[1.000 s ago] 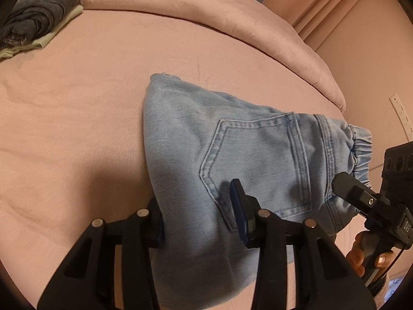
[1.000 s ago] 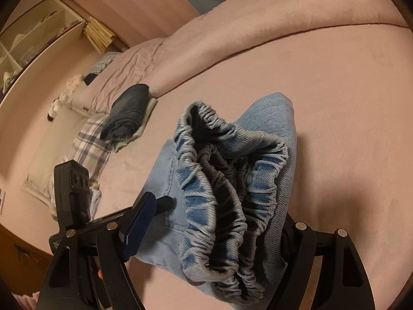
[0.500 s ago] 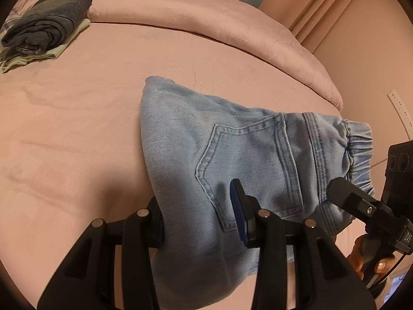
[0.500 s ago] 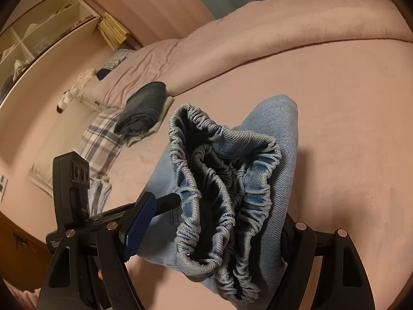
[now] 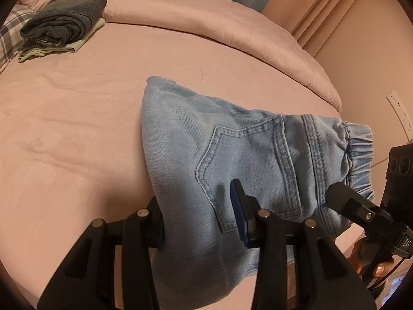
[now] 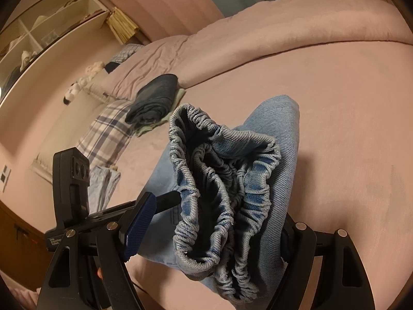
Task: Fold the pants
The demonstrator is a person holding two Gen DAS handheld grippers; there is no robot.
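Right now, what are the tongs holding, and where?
Folded light-blue denim pants: left tongs at the folded end, right tongs around the elastic waistband.

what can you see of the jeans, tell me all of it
The jeans are light blue denim, folded into a thick bundle, with a stitched back pocket facing up and a gathered elastic waistband gaping toward the right wrist camera. They look lifted at the near end, the far fold low over the pink bed. The left gripper clamps the folded side and the right gripper spans the waistband end, both holding them.
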